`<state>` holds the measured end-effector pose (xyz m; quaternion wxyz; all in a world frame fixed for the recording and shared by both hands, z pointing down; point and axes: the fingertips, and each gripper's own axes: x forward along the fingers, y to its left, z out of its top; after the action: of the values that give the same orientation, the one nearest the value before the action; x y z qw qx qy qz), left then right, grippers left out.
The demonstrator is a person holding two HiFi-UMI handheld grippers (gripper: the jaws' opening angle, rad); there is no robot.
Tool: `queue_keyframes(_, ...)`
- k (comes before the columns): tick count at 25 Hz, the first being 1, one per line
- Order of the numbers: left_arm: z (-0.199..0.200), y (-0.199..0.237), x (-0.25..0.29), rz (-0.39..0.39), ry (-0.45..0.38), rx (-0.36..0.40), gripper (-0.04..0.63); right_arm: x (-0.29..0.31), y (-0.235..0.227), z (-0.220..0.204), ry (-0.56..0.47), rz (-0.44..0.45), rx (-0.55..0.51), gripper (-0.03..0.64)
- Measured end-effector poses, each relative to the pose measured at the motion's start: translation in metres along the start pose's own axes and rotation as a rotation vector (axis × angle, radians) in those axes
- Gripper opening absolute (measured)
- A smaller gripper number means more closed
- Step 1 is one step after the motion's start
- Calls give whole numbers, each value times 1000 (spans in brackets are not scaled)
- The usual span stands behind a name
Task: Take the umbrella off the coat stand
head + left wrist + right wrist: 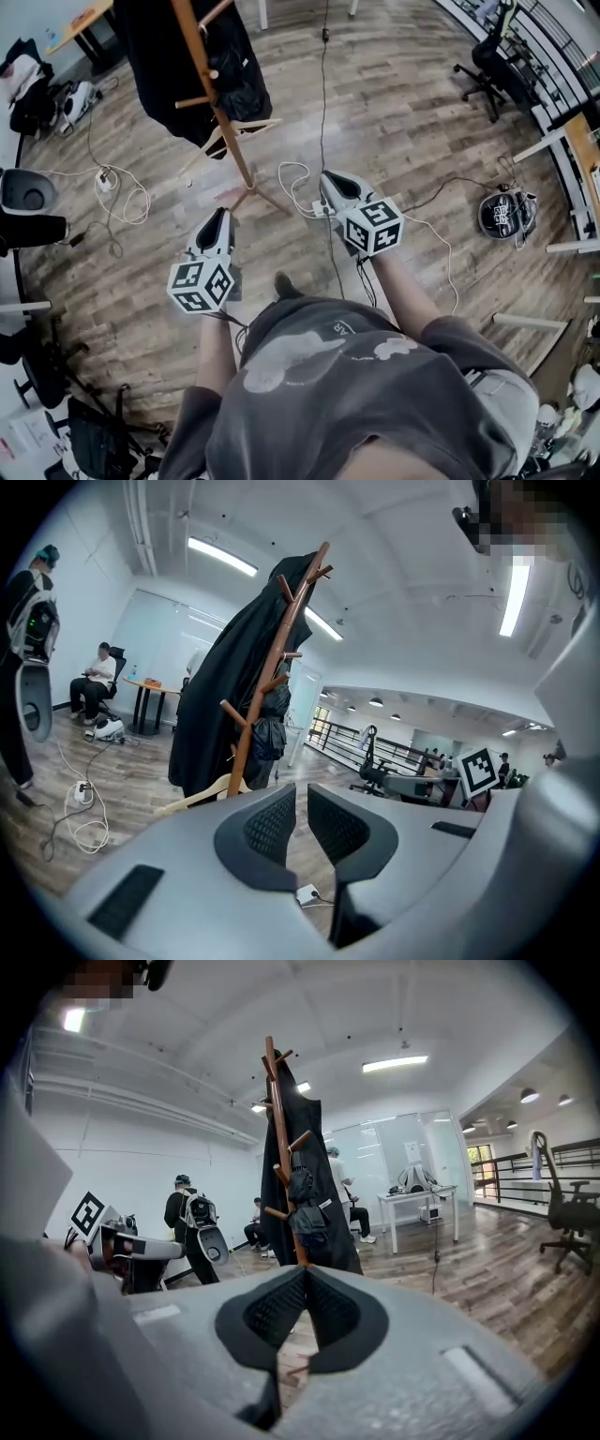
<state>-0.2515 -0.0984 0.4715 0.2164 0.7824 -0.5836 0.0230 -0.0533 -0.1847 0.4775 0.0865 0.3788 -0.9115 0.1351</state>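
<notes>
A wooden coat stand rises ahead of me with a black coat draped on it. A dark, shiny folded bundle, apparently the umbrella, hangs from a peg beside the pole; it also shows as the umbrella in the left gripper view and the umbrella in the right gripper view. My left gripper is shut and empty, short of the stand's foot. My right gripper is shut and empty too, to the right of the stand.
A pale wooden hanger hangs low on the stand. Cables and a power strip lie on the wood floor between the grippers. A round device sits at the right, office chairs beyond. People and desks stand behind the coat stand.
</notes>
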Motion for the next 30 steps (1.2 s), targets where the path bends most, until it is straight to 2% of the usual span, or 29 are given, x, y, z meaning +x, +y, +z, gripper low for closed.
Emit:
queue_keyframes(7, 25, 33, 40, -83, 19, 36, 43, 49, -5, 13, 7, -40, 25, -2)
queue_keyframes(16, 56, 39, 81, -135, -9, 84, 44, 68, -20, 17, 29, -89, 30, -2)
queue_keyframes(19, 65, 39, 92, -125, -30, 70, 44, 72, -28, 23, 28, -89, 21, -2)
queue_keyframes(25, 77, 23, 118, -90, -43, 67, 95, 84, -56, 35, 28, -51, 8, -2)
queue_keyframes(30, 94, 13, 151, -46, -79, 65, 191, 114, -82, 45, 27, 41, -7, -2)
